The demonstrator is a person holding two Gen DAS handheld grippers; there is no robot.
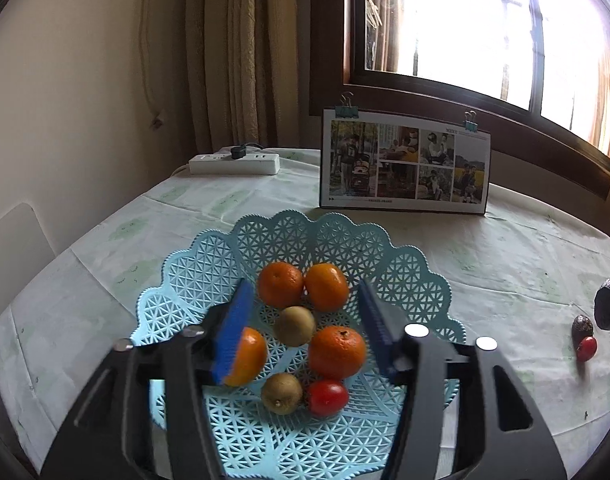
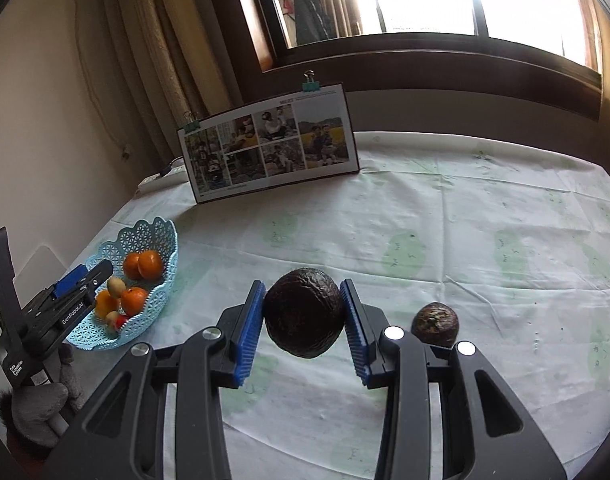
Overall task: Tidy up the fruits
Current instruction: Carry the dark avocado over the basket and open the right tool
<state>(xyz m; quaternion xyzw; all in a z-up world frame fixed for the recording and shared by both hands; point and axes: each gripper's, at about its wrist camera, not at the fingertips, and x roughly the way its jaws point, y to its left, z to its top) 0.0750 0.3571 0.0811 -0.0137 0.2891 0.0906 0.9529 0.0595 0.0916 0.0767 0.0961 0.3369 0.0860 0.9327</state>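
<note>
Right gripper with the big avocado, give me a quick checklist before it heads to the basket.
1. Both pads of right gripper against big avocado: ok.
2. Avocado lifted off the tablecloth: cannot tell.
3. Room left in blue basket: ok.
4. Left gripper out of the drop spot: not ok, open over the basket.
5. Small avocado beside the right finger, not trapped: ok.
</note>
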